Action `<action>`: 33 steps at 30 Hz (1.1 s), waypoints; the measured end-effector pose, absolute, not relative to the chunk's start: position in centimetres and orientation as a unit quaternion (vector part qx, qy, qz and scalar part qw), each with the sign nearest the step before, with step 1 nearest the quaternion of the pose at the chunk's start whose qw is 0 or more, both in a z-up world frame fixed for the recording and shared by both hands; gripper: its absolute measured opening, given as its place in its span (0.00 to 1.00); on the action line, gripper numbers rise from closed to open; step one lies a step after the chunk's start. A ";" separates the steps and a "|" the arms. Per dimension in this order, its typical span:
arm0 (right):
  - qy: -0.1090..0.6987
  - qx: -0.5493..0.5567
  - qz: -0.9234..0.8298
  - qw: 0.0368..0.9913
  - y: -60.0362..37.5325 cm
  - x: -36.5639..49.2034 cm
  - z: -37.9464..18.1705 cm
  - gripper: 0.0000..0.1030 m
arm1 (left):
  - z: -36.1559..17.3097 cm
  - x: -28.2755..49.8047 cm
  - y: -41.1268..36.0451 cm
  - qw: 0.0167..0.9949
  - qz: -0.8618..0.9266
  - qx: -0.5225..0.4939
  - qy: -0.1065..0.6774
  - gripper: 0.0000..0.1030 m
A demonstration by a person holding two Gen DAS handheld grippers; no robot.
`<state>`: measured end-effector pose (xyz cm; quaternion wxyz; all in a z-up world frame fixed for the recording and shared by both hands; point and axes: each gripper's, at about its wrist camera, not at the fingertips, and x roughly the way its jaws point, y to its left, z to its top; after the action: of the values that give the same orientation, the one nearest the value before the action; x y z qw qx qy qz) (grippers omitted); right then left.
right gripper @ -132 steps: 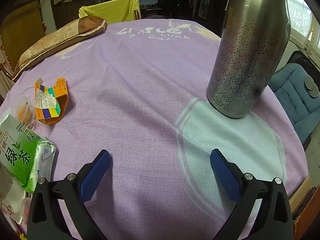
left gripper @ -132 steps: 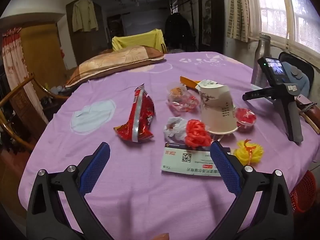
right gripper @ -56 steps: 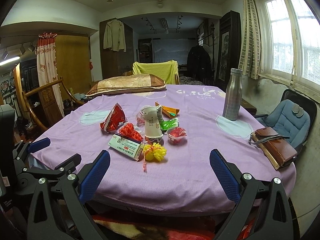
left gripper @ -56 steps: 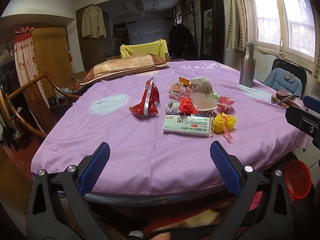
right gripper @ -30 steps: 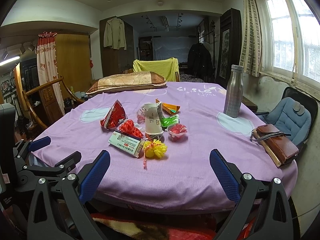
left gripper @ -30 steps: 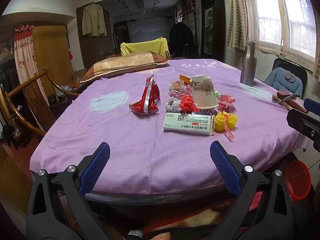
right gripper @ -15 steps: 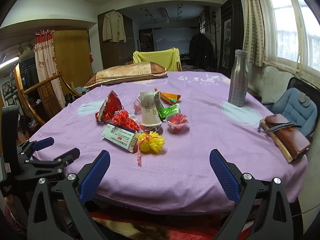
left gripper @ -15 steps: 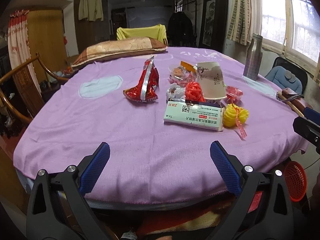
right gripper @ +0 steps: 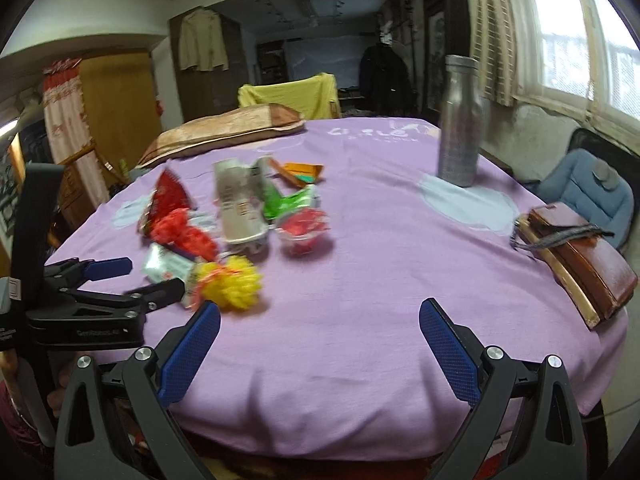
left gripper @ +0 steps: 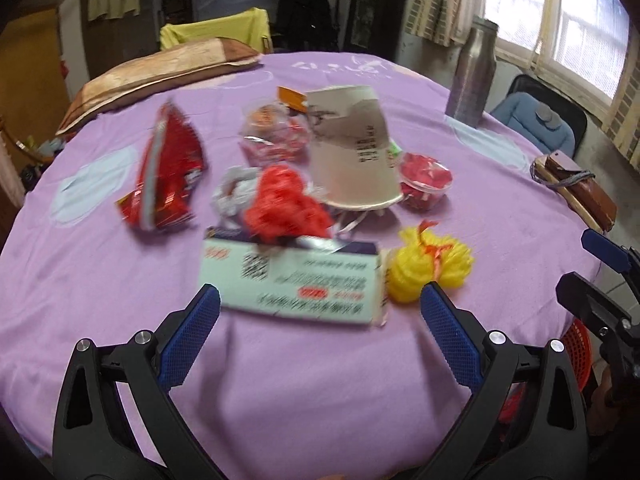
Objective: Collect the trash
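Trash sits in a loose cluster near the middle of the round bench (left gripper: 120,360), on a purple cloth.

Left wrist view, front to back:
- white medicine box (left gripper: 292,280) lying flat, nearest the left gripper (left gripper: 320,312), just ahead of its blue pads and between them
- yellow mesh ball (left gripper: 430,266) with an orange tie, just beside the box's right end
- red mesh wad (left gripper: 286,208) resting on the box's far edge; a crumpled white wrapper (left gripper: 232,196) to its left
- red snack bag (left gripper: 168,176) standing tilted, apart to the left
- paper cup (left gripper: 354,156) upside down, rim on the cloth; small clear tub of red scraps (left gripper: 424,180) touching or just beside its right side
- clear bag with orange contents (left gripper: 274,132) behind the cup; an orange carton corner (left gripper: 292,98) shows past it

Left gripper jaws: wide open, empty, low over the cloth. The frame is blurred by motion.

Right wrist view: right gripper (right gripper: 320,328) jaws also spread wide, holding nothing, above the near edge of the bench. The yellow ball lies just ahead of its left pad. A green wrapper (right gripper: 286,200) lies behind the cup.

Other items: steel bottle (right gripper: 458,120) upright at far right, brown wallet (right gripper: 580,252) at the right edge, pillow (right gripper: 224,128) at the far side, red basket (left gripper: 578,348) below the bench's right edge.
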<state>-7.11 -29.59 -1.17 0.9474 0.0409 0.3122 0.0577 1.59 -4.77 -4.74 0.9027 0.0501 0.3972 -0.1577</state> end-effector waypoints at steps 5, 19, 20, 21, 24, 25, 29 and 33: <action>0.317 0.074 0.057 0.944 -31.5 -6.3 -1.5 0.95 | -5.5 3.1 -4.7 0.901 -0.129 0.077 0.408 0.94; 0.367 0.017 0.154 0.917 -23.1 -0.6 -3.0 0.94 | -4.0 0.5 5.1 0.912 -0.069 0.016 0.405 0.94; 0.377 0.021 0.158 0.913 -22.6 0.1 -3.2 0.94 | -4.1 0.7 4.6 0.910 -0.078 0.019 0.406 0.94; 0.380 0.022 0.158 0.911 -22.4 0.3 -3.4 0.94 | -4.1 1.0 4.3 0.909 -0.081 0.020 0.408 0.94; 0.383 0.015 0.156 0.910 -22.3 0.6 -3.9 0.46 | -4.4 1.9 3.2 0.903 -0.094 0.011 0.419 0.94; 0.385 0.022 0.164 0.908 -22.6 0.6 -3.9 0.37 | -4.5 2.4 3.0 0.899 -0.100 0.003 0.426 0.94; 0.356 0.044 0.162 0.919 -24.7 -0.7 -3.0 0.37 | -5.0 4.3 1.7 0.892 -0.095 -0.007 0.442 0.94; 0.334 0.038 0.150 0.930 -26.3 -2.1 -2.1 0.37 | -5.9 6.4 1.1 0.885 -0.060 -0.002 0.461 0.94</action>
<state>-2.09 -26.32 -2.12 0.9298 0.0378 0.3340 0.1497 6.42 1.07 -5.85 0.8855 -0.0016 0.4608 -0.0600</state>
